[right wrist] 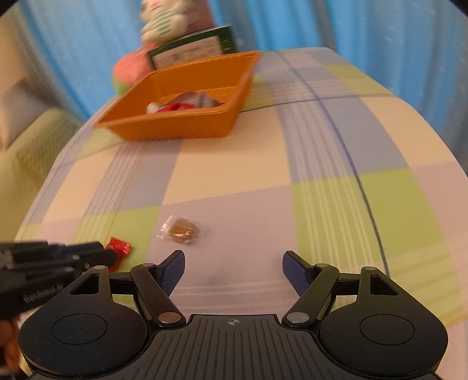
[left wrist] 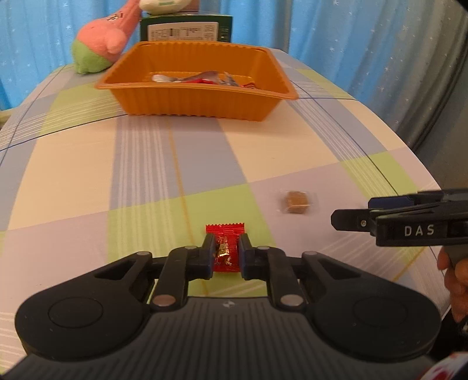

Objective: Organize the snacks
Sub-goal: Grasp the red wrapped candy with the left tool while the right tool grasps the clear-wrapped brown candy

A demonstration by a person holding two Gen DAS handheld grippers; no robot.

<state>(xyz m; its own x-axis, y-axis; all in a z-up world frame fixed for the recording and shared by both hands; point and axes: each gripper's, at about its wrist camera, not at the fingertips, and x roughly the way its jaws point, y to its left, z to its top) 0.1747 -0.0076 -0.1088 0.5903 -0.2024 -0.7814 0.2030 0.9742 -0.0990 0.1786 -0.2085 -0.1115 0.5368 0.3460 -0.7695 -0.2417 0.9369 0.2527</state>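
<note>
Background: blue curtains [left wrist: 336, 26] printed with small white stars hang behind the far edge of the table.
Surface: a tablecloth [left wrist: 87, 175] checked in cream, pale blue, lilac and green covers the table.
Far left: a pink and green plush toy [left wrist: 102, 43] lies on the cloth just left of the tray; a white and green plush [left wrist: 161, 5] sits on top of a dark green box [left wrist: 187, 29] behind the tray.
Tray: an orange ribbed plastic tray [left wrist: 199, 99] stands at the far middle, holding several wrapped snacks [left wrist: 201, 77], silver and red.
Left gripper [left wrist: 225, 252]: near centre, clamped narrow on a red foil-wrapped candy [left wrist: 225, 248]; both blue pads press its sides, and its crimped far end sticks out beyond the fingertips. Whether the candy rests on the cloth I cannot tell.
Loose snack: a brown cube sweet in a clear wrapper [left wrist: 296, 202] lies on a lilac square, right of the red candy and apart from it.
Right gripper [right wrist: 234, 267]: near right, jaws spread wide with nothing between them, the clear-wrapped sweet just beyond its left fingertip.
Hand: part of a person's hand [left wrist: 454, 280] shows at the right edge, under that gripper.
</note>
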